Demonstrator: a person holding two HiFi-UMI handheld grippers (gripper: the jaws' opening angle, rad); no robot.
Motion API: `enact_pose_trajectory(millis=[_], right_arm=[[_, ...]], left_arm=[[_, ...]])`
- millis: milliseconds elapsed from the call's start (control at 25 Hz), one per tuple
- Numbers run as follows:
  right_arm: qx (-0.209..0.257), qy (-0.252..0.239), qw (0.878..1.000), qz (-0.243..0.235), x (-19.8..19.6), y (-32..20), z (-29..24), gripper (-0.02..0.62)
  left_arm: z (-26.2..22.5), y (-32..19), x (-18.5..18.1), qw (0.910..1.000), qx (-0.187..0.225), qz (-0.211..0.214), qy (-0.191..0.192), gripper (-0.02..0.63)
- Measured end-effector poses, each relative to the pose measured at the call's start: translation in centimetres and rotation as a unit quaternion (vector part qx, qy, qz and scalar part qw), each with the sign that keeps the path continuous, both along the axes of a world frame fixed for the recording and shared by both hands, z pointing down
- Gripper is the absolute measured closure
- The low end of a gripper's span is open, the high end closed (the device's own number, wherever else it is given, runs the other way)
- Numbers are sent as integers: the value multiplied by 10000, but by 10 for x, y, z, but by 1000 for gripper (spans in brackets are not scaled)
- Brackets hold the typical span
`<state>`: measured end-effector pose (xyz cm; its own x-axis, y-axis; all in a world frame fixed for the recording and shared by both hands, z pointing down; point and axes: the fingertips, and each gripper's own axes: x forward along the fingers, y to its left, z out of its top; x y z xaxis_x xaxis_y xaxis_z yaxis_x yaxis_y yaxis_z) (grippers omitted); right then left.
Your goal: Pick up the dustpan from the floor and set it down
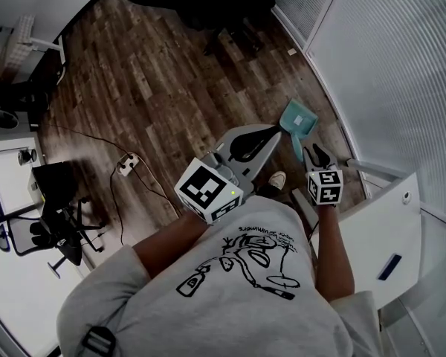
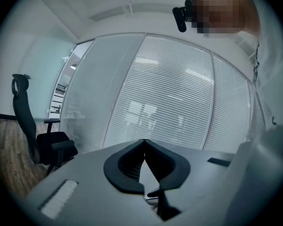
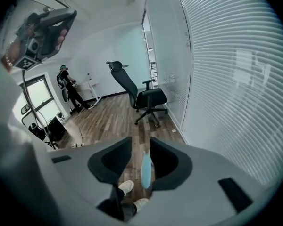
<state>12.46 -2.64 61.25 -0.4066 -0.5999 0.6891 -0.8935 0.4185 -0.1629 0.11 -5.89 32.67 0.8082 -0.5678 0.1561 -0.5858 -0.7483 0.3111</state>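
Observation:
The teal dustpan (image 1: 297,117) lies low over the wooden floor (image 1: 156,88) by the glass wall, its handle running back toward me. In the right gripper view that teal handle (image 3: 146,169) stands between the jaws of my right gripper (image 3: 141,139), close along the right jaw, with a gap to the left jaw. The jaws are open and do not press on it. In the head view my right gripper (image 1: 314,153) sits just right of the handle's end. My left gripper (image 1: 247,141) is held out level, its jaws shut (image 2: 144,141) with nothing between them.
A glass wall with blinds (image 1: 386,65) runs along the right, a white cabinet (image 1: 390,236) below it. Black office chairs stand at the far end (image 3: 144,95) and at the left (image 1: 59,222). A cable and power strip (image 1: 126,164) lie on the floor. My shoe (image 1: 276,178) is near the dustpan.

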Motion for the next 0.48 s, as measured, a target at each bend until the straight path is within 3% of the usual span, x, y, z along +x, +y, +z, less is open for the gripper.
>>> enact_pose_trajectory(millis=[480], right_arm=[[-499,116,9984,-237,-2,0,48,480]], left_arm=[[9,1,-4,9999,-104,-6,-22,604]])
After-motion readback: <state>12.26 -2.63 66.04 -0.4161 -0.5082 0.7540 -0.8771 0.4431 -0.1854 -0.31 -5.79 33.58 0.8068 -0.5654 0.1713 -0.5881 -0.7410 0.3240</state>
